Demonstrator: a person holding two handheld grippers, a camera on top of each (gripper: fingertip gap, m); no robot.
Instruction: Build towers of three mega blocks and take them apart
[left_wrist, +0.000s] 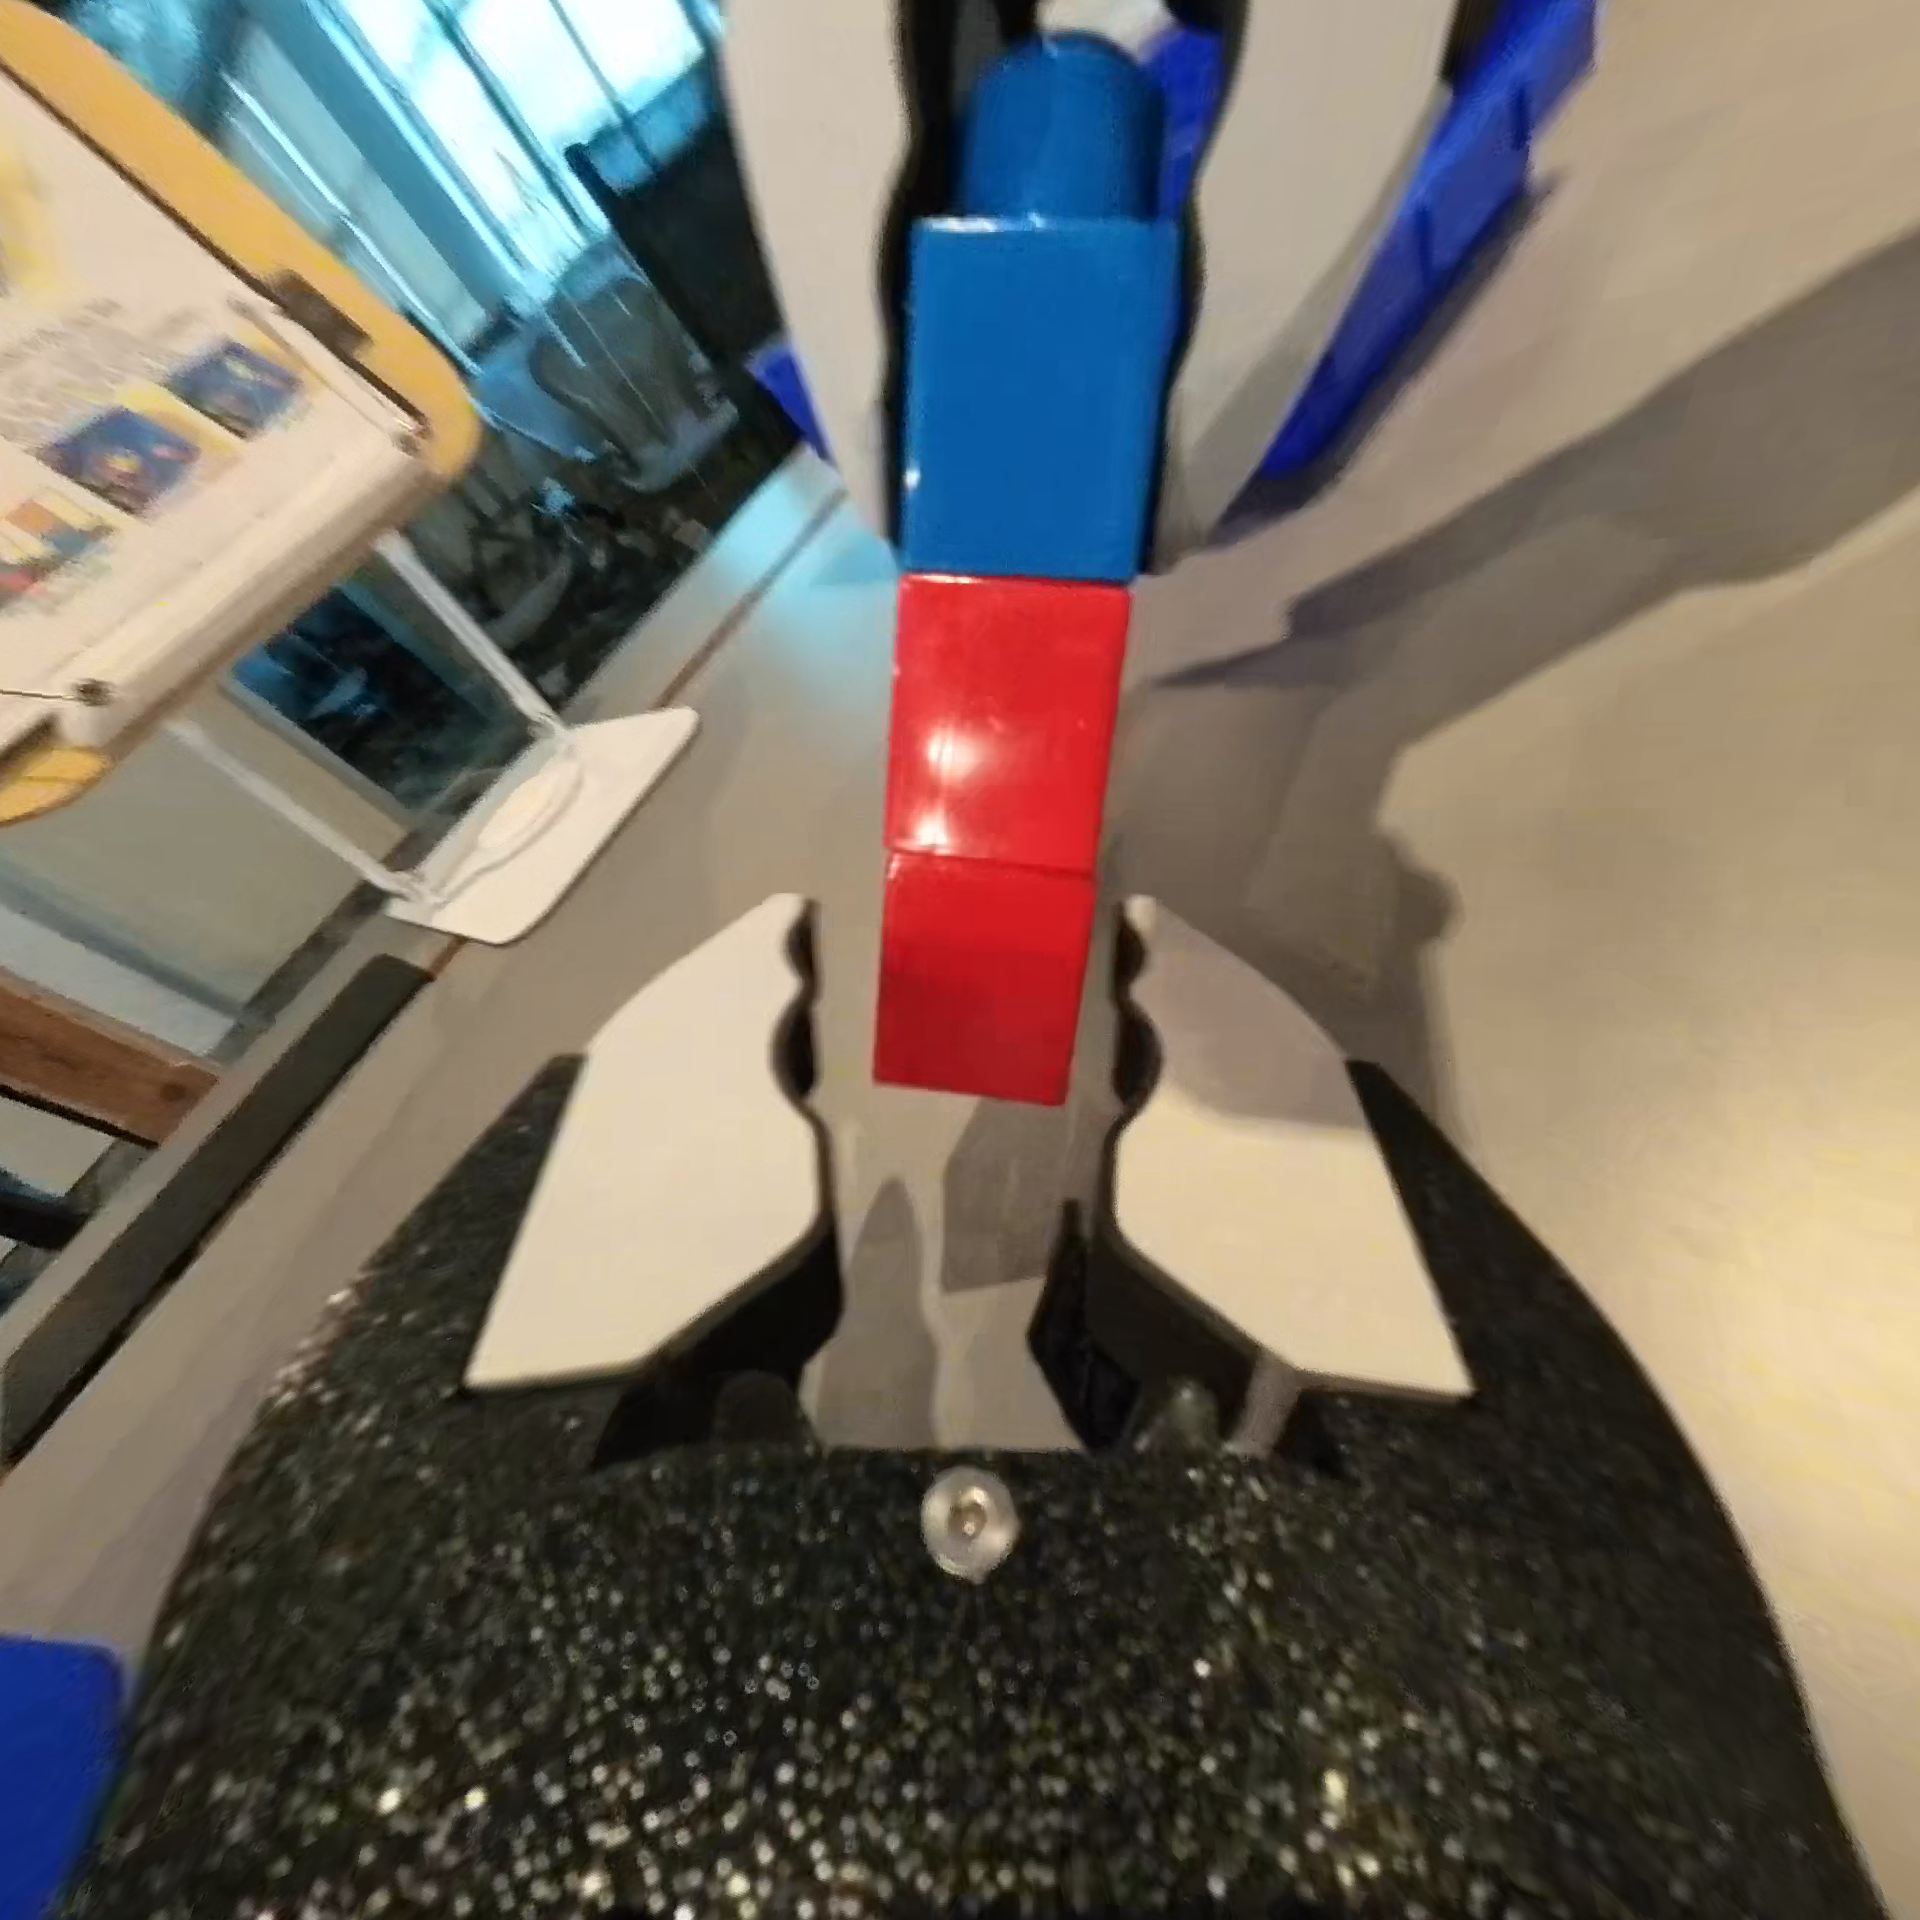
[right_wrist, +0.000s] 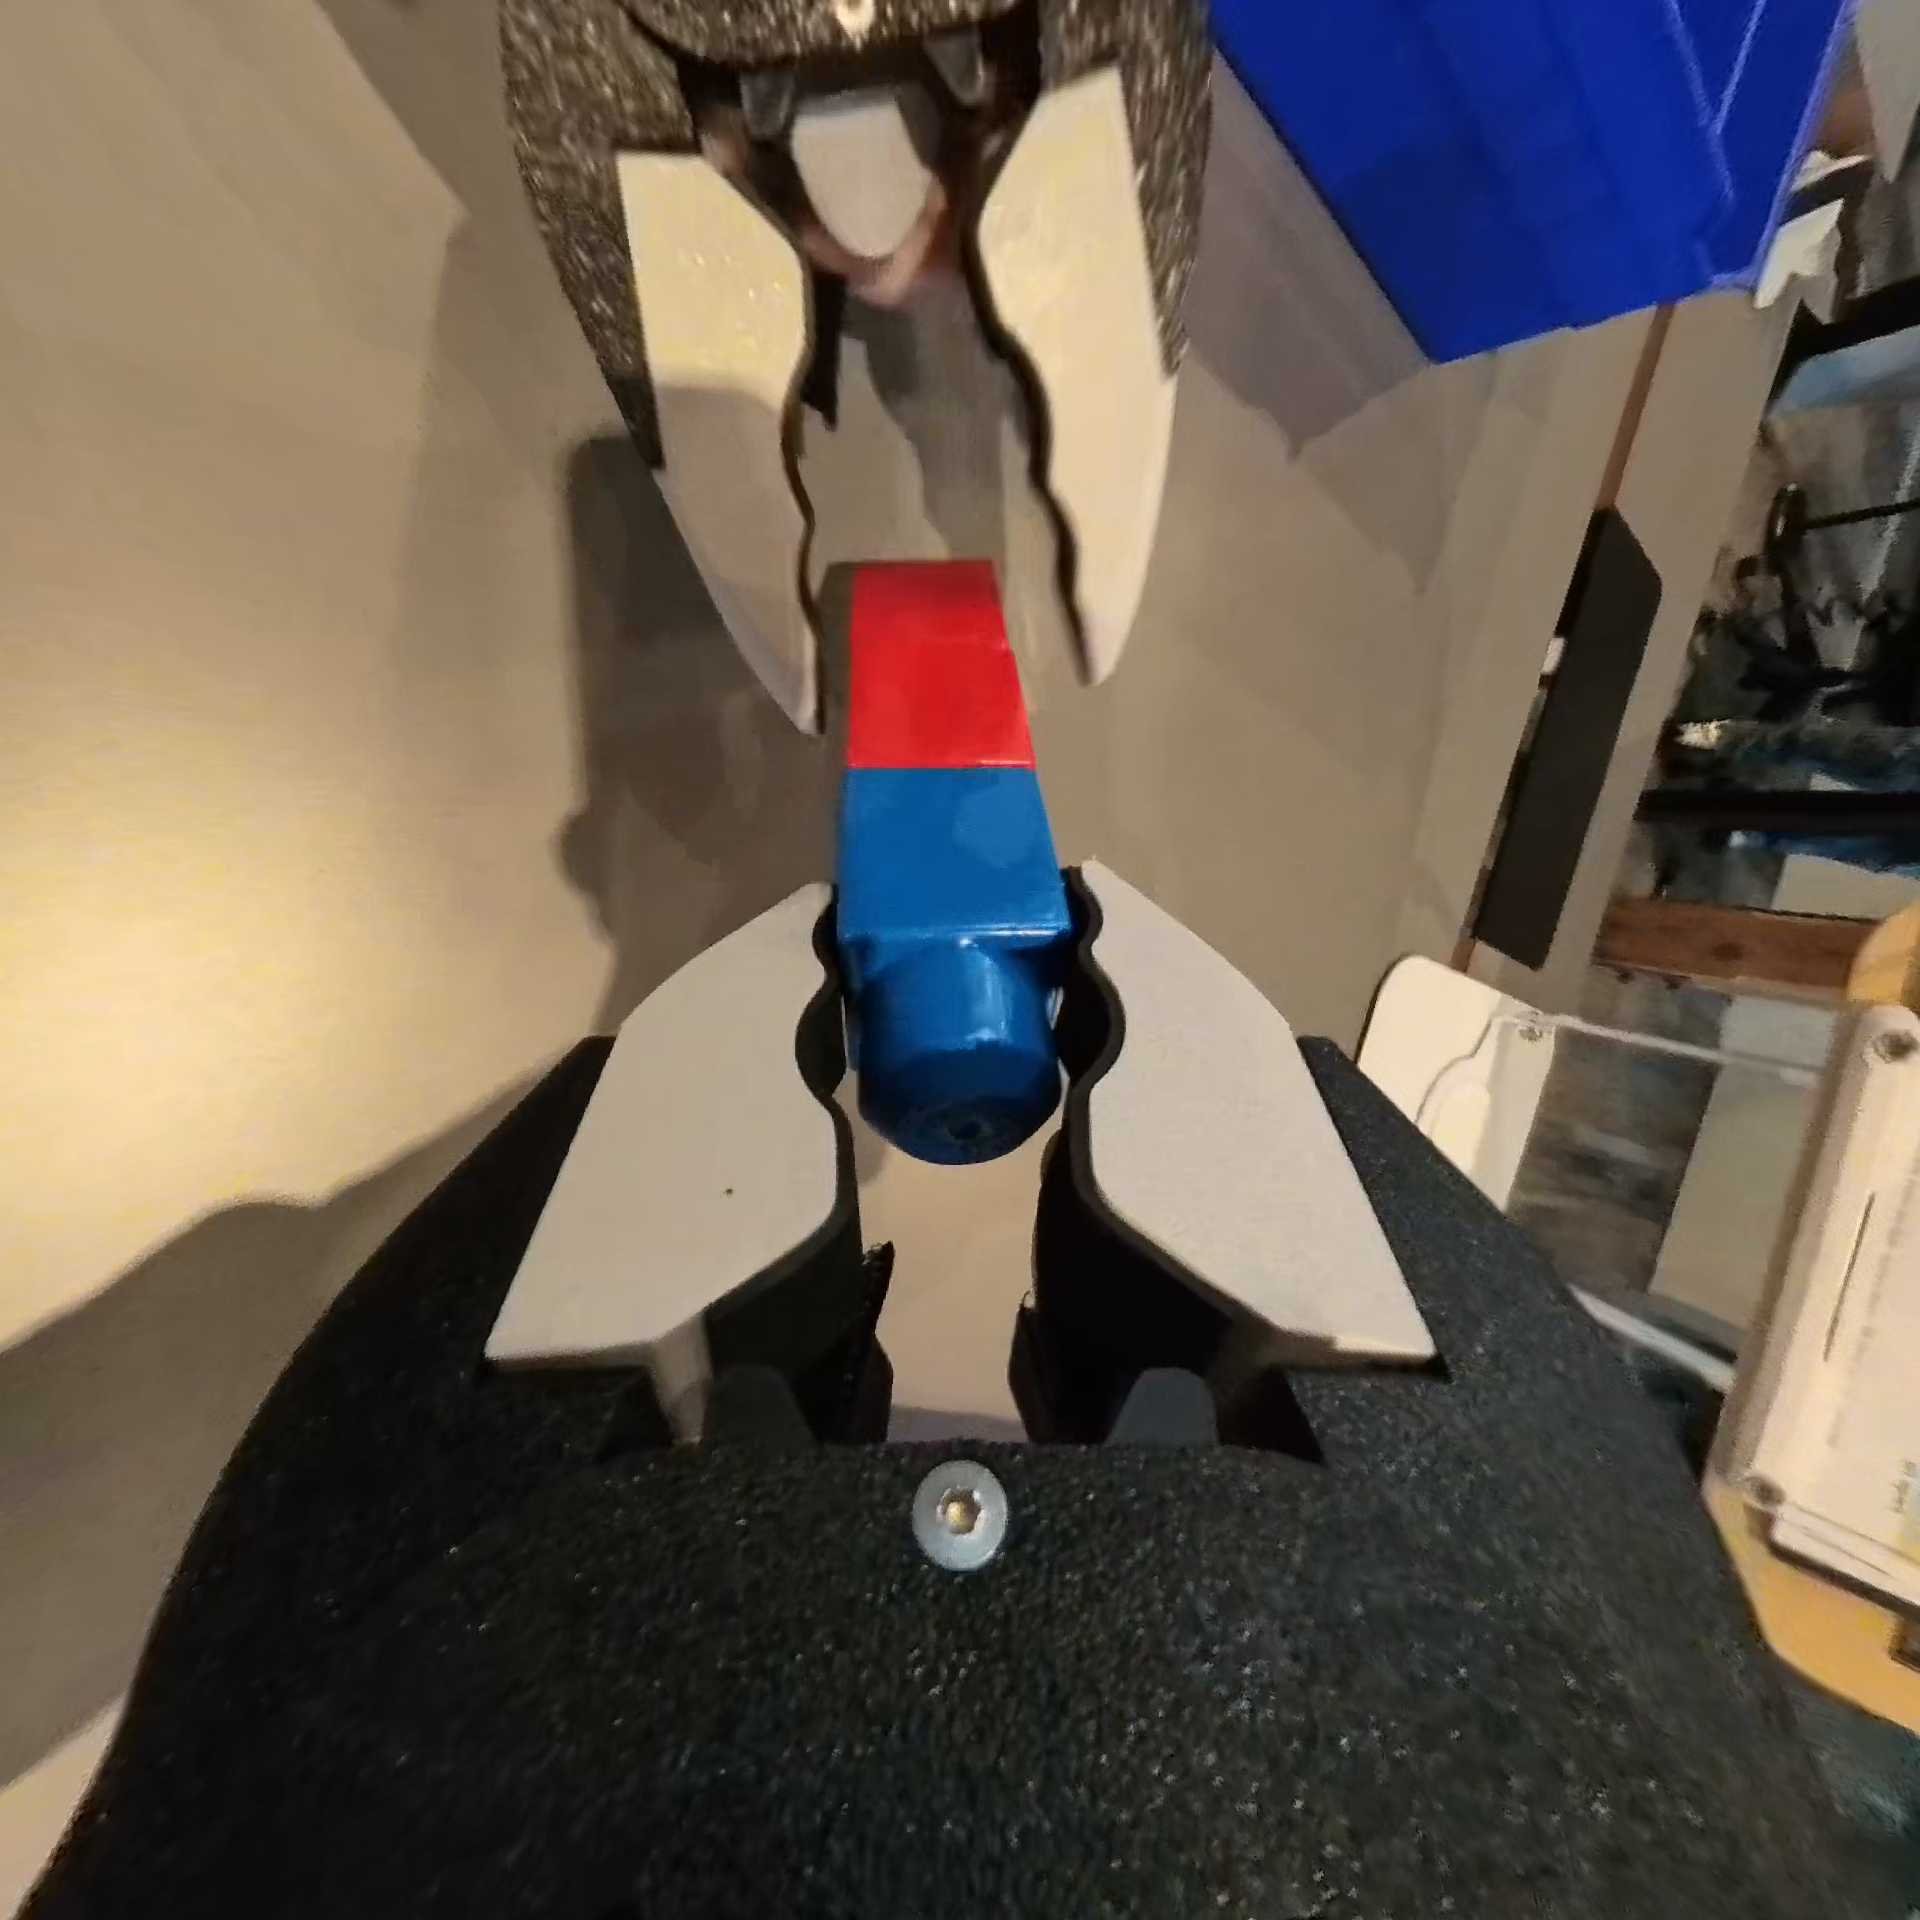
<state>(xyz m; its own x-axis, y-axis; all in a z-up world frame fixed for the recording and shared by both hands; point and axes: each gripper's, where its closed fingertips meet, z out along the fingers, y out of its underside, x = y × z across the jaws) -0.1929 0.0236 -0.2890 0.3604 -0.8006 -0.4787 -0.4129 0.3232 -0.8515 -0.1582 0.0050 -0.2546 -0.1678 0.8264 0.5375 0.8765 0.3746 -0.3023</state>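
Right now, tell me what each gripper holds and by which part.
The right gripper clamps the blue block at the tower's studded end. The left gripper brackets the end red block; contact cannot be told.

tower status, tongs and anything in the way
Left tongs shut on end red block. Right tongs shut on blue block. Three-block tower joined, held between them. Nothing in the way.

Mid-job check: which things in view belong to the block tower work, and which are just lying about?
In the job:
- blue block
- middle red block
- end red block
- left gripper, around the end red block
- right gripper, shut on the blue block

Lying about:
- blue bin
- clear acrylic stand
- yellow-edged case
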